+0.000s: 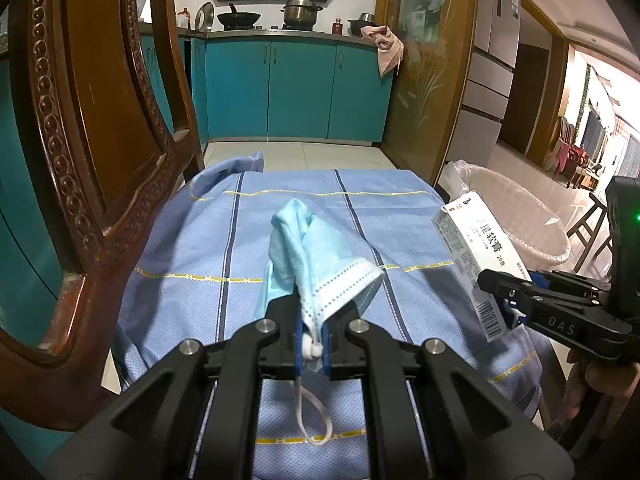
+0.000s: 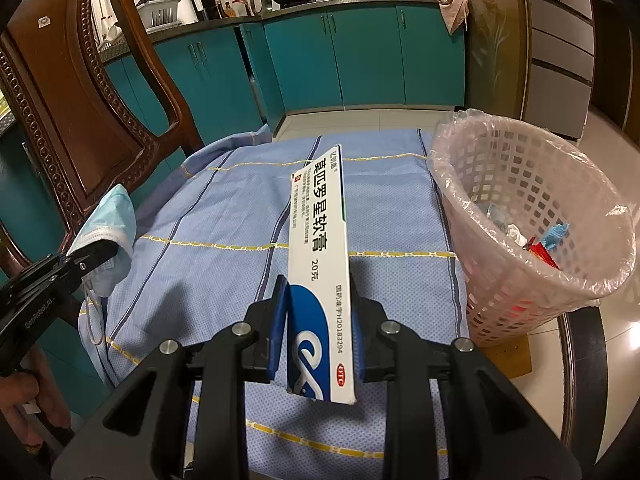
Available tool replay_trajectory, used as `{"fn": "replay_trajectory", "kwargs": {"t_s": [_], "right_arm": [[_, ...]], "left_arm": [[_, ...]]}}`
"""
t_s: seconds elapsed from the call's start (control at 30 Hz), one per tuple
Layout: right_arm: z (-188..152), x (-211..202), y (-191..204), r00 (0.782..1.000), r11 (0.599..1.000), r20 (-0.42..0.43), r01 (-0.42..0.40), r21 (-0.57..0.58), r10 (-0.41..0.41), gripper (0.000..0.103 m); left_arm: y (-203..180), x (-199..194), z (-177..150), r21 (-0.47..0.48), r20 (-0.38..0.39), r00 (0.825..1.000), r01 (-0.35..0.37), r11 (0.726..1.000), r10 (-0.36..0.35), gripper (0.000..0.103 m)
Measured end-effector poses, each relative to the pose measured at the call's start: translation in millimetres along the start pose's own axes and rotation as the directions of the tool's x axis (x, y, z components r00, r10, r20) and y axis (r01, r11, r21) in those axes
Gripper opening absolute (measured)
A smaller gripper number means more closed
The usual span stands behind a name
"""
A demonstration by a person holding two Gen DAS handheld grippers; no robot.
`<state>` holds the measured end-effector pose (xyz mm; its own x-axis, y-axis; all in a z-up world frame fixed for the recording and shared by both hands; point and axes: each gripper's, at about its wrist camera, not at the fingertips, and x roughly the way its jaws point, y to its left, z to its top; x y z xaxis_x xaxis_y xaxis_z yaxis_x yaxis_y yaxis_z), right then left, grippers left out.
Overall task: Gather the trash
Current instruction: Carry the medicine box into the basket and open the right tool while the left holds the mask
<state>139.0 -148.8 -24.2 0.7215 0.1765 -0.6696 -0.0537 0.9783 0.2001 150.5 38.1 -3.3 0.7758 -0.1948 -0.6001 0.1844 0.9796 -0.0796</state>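
My left gripper [image 1: 312,320] is shut on a crumpled blue face mask [image 1: 316,256] and holds it above the blue cloth [image 1: 192,248]; its ear loop [image 1: 316,416] hangs down. It shows at the left of the right wrist view [image 2: 104,250], with the mask [image 2: 112,216]. My right gripper [image 2: 320,308] is shut on a white and blue ointment box [image 2: 320,240], held above the cloth [image 2: 224,216]. The box [image 1: 476,256] and right gripper [image 1: 500,296] show at the right of the left wrist view.
A pink lattice trash basket [image 2: 532,216] lined with a clear bag stands right of the cloth, with some trash inside; it also shows in the left wrist view [image 1: 516,208]. A carved wooden chair back [image 1: 92,128] rises at left. Teal kitchen cabinets [image 1: 296,88] stand beyond.
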Motion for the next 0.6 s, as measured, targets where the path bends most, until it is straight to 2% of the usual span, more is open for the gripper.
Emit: {"fn": "replay_trajectory", "kwargs": {"t_s": [0.27, 0.43, 0.6], "right_arm": [[0, -3, -3, 1.000, 1.000, 0.016, 0.001, 0.007, -0.001, 0.028], [10, -16, -20, 0.997, 0.999, 0.078, 0.008, 0.045, -0.012, 0.028], [37, -38, -74, 0.973, 0.982, 0.200, 0.086, 0.168, -0.119, 0.028]], "left_arm": [[0, 0, 0, 0.000, -0.001, 1.000, -0.001, 1.000, 0.001, 0.008], [1, -1, 0, 0.000, -0.001, 1.000, -0.003, 1.000, 0.003, 0.008], [3, -1, 0, -0.006, -0.001, 1.000, -0.003, 1.000, 0.003, 0.008]]}}
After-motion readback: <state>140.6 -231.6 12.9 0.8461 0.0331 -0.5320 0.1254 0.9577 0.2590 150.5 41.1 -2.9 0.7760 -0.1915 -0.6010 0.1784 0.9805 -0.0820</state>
